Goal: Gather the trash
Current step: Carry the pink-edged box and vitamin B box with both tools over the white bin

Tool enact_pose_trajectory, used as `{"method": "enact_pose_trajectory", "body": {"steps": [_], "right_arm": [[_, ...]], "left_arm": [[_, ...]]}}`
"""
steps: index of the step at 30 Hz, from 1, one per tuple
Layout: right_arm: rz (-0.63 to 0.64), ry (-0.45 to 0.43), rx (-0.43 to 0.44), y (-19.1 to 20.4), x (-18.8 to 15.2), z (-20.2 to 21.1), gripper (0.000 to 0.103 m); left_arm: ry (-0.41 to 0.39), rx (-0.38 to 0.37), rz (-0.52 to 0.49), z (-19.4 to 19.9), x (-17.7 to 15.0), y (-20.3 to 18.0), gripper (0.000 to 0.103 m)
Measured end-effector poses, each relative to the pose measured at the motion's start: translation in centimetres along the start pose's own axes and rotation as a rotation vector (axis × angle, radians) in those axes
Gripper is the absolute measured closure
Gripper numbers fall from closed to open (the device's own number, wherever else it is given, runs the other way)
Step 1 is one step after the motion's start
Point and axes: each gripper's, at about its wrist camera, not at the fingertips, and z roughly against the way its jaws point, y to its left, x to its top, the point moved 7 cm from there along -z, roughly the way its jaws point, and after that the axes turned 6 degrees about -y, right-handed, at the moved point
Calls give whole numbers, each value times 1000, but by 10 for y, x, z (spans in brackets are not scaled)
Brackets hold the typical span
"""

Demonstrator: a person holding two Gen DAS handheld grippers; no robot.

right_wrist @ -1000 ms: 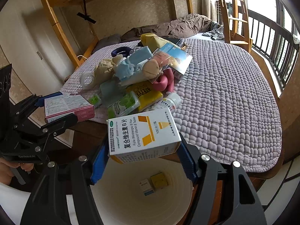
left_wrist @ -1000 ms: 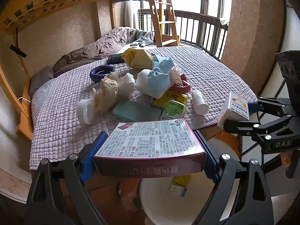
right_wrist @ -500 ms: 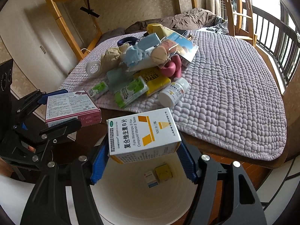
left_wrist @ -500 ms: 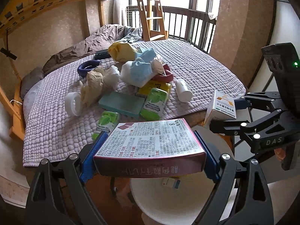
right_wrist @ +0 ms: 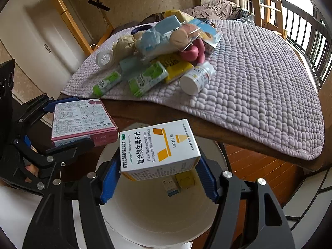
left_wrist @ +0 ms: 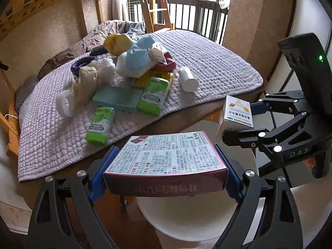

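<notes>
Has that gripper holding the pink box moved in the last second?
Yes. In the right wrist view, the left gripper with its pink box has moved right, away from the bed's edge and closer to the white bin.

Open white bin (right_wrist: 157,213) directly below, mouth unobstructed. Crowded ahead: table edge (right_wrist: 238,139), then trash pile (left_wrist: 132,78) on the mat.

A quilted bedspread (left_wrist: 209,62) fills mid-frame; a wooden ladder (left_wrist: 153,4) and balcony railing (left_wrist: 207,18) stand at the top.
</notes>
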Motion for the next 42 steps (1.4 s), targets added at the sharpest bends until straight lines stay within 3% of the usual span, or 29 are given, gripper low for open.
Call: {"method": "enact_pose_trajectory", "body": {"steps": [42], "right_arm": [[-34,110,-27,2,-24,-74,37]], "left_arm": [[152,16,-4,-44,-54,4,12]]}}
